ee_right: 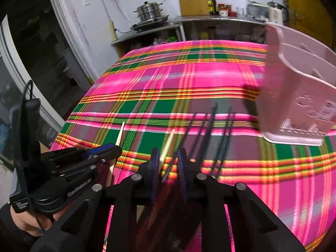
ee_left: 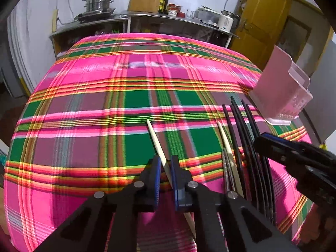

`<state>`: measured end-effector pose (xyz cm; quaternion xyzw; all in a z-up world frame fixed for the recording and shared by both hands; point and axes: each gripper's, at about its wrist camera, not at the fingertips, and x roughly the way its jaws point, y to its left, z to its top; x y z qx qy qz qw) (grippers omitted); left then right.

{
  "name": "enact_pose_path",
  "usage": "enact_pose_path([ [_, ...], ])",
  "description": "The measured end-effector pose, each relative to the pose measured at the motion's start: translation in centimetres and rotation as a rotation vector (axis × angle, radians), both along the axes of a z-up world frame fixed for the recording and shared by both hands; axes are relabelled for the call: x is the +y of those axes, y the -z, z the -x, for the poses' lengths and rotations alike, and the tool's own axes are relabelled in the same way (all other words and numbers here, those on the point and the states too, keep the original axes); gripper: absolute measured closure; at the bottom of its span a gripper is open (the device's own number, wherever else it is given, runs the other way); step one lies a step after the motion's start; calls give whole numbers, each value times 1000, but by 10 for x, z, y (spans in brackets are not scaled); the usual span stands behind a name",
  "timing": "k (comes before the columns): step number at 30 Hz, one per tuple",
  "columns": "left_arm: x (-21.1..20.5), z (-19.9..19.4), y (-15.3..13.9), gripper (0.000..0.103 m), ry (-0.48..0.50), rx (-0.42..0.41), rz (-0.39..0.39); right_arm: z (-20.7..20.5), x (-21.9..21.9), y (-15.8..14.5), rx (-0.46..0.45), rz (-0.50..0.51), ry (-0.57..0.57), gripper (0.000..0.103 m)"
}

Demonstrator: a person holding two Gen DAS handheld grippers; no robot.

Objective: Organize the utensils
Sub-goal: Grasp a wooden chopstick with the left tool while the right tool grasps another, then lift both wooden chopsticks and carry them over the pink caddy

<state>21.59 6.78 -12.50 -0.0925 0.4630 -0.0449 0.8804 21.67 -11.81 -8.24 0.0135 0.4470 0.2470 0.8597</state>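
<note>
My left gripper [ee_left: 166, 164] is shut on a pale wooden chopstick [ee_left: 155, 138] that points forward over the plaid tablecloth [ee_left: 126, 96]. To its right lie a second pale chopstick [ee_left: 225, 142], metal chopsticks [ee_left: 227, 174] and several black chopsticks [ee_left: 245, 130]. My right gripper [ee_right: 167, 159] hovers over this pile with its jaws apart; a pale chopstick [ee_right: 167, 147] and black chopsticks [ee_right: 206, 134] show between and beyond the fingers, blurred. A pink translucent utensil holder [ee_right: 298, 96] stands at the right, and it also shows in the left wrist view [ee_left: 281, 88].
The right gripper's body [ee_left: 298, 155] appears at the right of the left wrist view; the left gripper and hand [ee_right: 63, 168] show at the left of the right wrist view. Beyond the table are a steel counter [ee_left: 147, 19], a steamer pot [ee_left: 98, 2] and a yellow door [ee_left: 262, 14].
</note>
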Motion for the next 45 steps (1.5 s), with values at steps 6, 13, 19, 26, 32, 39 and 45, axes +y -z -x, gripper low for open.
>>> enact_pose_path([
  [6, 19, -8, 2, 93, -31, 30, 82, -20, 16, 11, 46, 9, -18, 88],
  [13, 17, -21, 2, 93, -58, 57, 79, -35, 23, 25, 94, 29, -19, 89],
  [19, 10, -33, 2, 93, -58, 58, 14, -41, 28, 32, 118, 49, -16, 92],
  [26, 3, -41, 1, 94, -38, 58, -54, -51, 34, 32, 130, 80, -24, 96],
  [32, 7, -44, -1, 98, -33, 70, -30, -54, 32, 28, 139, 59, -27, 97],
  [39, 9, -34, -28, 98, -14, 18, -13, -47, 23, 6, 102, 23, -32, 97],
  [45, 8, -19, -64, 98, 8, -47, -3, -35, 11, -27, 45, -9, -31, 97],
])
